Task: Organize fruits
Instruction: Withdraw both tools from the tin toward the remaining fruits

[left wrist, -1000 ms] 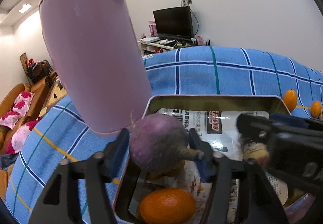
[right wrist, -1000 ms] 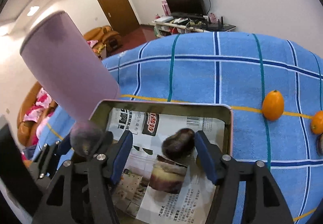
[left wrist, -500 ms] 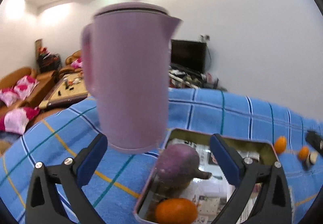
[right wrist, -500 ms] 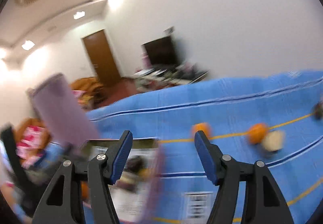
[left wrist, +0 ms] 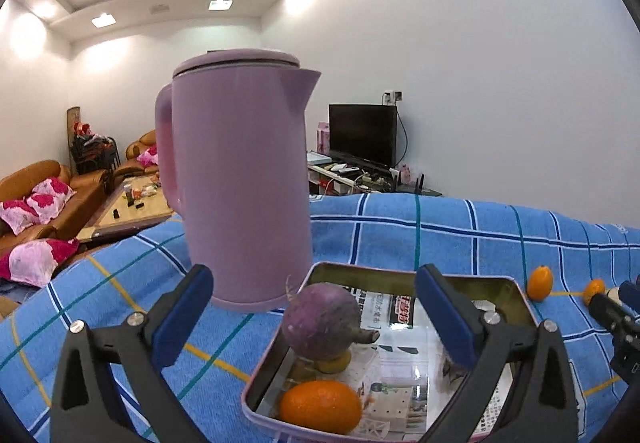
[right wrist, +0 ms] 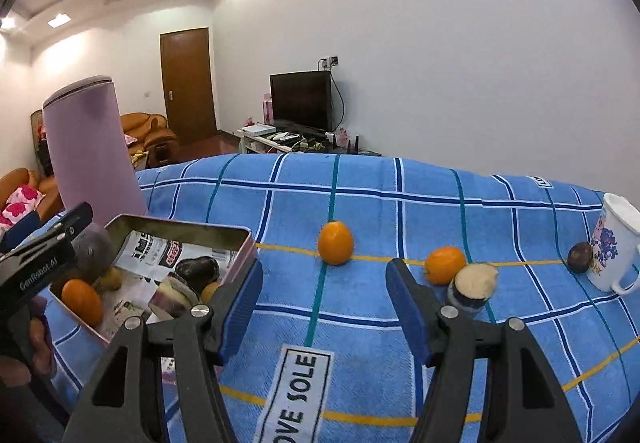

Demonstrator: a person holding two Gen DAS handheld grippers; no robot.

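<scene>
**Two jaw sets empty, fruit half sorted**

Several fruits already sit in the tin (left wrist: 460, 279) beside the kettle (left wrist: 240, 183), collected there. Left gripper (left wrist: 316, 327) jaws spread wide, nothing between. Right gripper (right wrist: 324, 307) jaws apart, empty, facing loose oranges (right wrist: 335, 243) on the bench (right wrist: 400, 211).

We are in a home, in its living room. Behind the table with its blue checked cloth (right wrist: 400, 203) we see a dark television (left wrist: 362, 135) on a low white stand (left wrist: 344, 179) cluttered with small devices and cables. On the left stand brown leather sofas (left wrist: 48, 187) with pink patterned cushions (left wrist: 38, 199) and a coffee table (left wrist: 128, 203) strewn with small things. A brown wooden door (right wrist: 187, 83) closes the far corner, and recessed lights (left wrist: 103, 20) shine in the stepped white ceiling. A lilac kettle (left wrist: 240, 179) and a printed mug (right wrist: 612, 247) stand on the cloth.
</scene>
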